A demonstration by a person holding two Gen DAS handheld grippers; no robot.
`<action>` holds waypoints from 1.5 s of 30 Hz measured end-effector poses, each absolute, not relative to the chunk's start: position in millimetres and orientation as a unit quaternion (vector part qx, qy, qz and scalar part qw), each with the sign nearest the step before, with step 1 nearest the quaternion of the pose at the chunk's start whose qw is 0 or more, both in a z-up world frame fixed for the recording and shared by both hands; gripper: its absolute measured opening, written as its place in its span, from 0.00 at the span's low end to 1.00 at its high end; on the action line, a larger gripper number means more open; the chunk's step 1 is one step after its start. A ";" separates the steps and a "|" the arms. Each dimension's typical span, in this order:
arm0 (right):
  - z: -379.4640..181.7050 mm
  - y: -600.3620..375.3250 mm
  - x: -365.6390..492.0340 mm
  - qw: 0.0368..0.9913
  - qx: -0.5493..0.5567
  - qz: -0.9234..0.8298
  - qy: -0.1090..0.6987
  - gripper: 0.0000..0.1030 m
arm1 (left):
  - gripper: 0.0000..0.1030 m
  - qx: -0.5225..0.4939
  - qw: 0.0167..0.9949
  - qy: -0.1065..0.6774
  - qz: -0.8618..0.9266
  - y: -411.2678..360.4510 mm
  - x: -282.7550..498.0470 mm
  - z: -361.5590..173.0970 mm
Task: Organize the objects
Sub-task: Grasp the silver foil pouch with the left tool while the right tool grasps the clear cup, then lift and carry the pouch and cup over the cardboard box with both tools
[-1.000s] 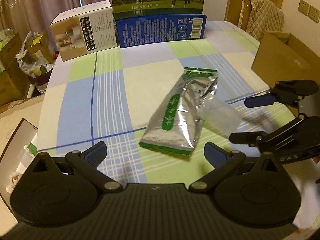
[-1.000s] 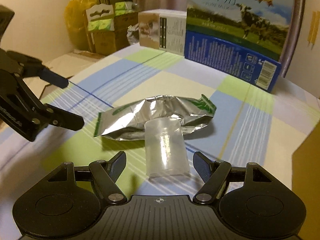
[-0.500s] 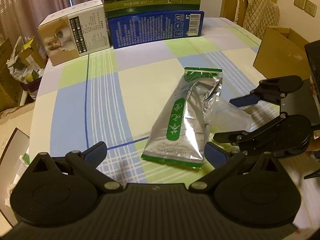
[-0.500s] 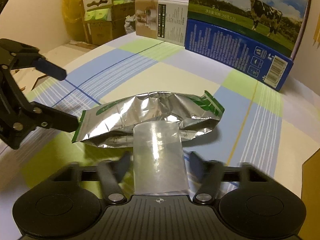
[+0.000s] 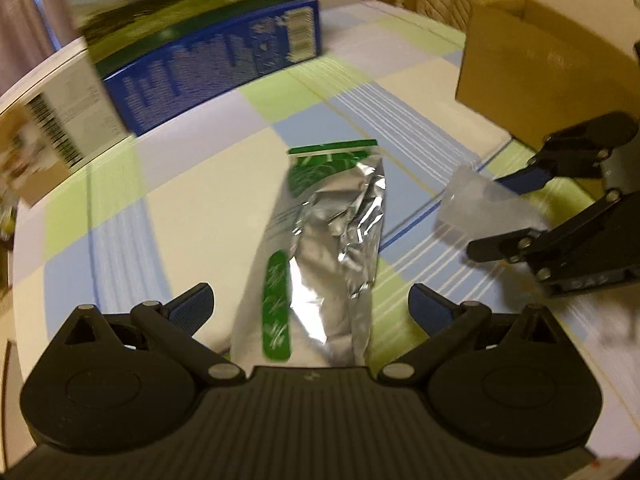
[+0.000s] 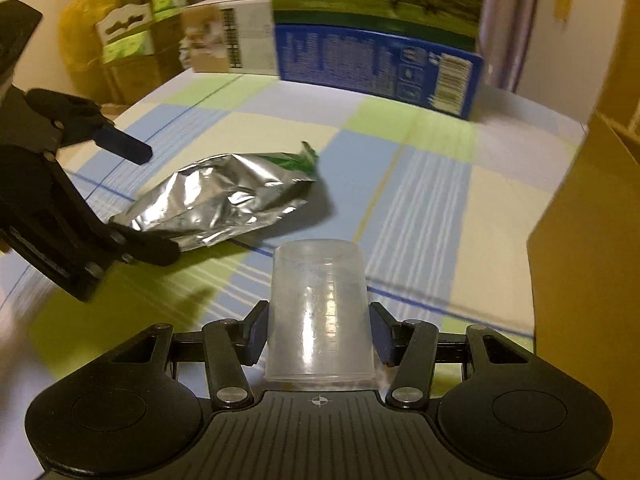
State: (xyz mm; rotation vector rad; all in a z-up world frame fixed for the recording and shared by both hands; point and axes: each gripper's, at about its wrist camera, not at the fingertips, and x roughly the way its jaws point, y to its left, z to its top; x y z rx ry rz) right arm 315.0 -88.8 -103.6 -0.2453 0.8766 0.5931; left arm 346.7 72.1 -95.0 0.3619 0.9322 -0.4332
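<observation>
A silver foil pouch [image 5: 320,248] with green print lies flat on the checked tablecloth [image 5: 200,208]. My left gripper [image 5: 310,308] is open, and the pouch's near end sits between its fingers without touching the pads. From the right wrist view the left gripper [image 6: 148,200] straddles the crumpled end of the pouch [image 6: 224,208]. My right gripper [image 6: 318,332] is shut on a clear plastic cup [image 6: 320,320], which points away with its base forward. In the left wrist view the right gripper [image 5: 504,212] holds that cup [image 5: 488,208] just right of the pouch, above the cloth.
An open cardboard box [image 5: 520,60] stands at the table's right, close to my right gripper, and its wall [image 6: 580,240] fills the right wrist view's edge. A blue milk carton [image 5: 208,60] and a white-and-brown box [image 5: 60,128] stand at the back.
My right gripper closed on the clear cup and drew it away from the pouch. My left gripper moved forward until the pouch's near end lay between its open fingers.
</observation>
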 end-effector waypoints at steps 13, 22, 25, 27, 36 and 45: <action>-95.0 -99.8 316.0 0.866 -0.083 0.274 0.410 0.48 | 0.81 0.198 0.819 0.494 -0.215 45.4 388.0 -123.4; -93.7 -104.0 317.2 0.866 -0.071 0.273 0.412 0.48 | 0.47 0.159 0.820 0.517 -0.187 51.1 384.7 -113.3; -91.6 -105.2 313.0 0.866 -0.068 0.273 0.413 0.48 | 0.40 0.129 0.818 0.532 -0.177 53.5 374.4 -108.7; -90.6 -105.7 308.8 0.866 -0.066 0.272 0.413 0.48 | 0.38 0.118 0.816 0.540 -0.168 53.1 364.3 -107.5; -82.1 -120.3 275.3 0.866 -0.053 0.267 0.419 0.48 | 0.36 0.093 0.812 0.556 -0.148 38.1 316.2 -100.4; -71.9 -141.4 224.4 0.865 -0.035 0.253 0.432 0.48 | 0.36 0.026 0.816 0.566 -0.117 30.0 264.7 -92.4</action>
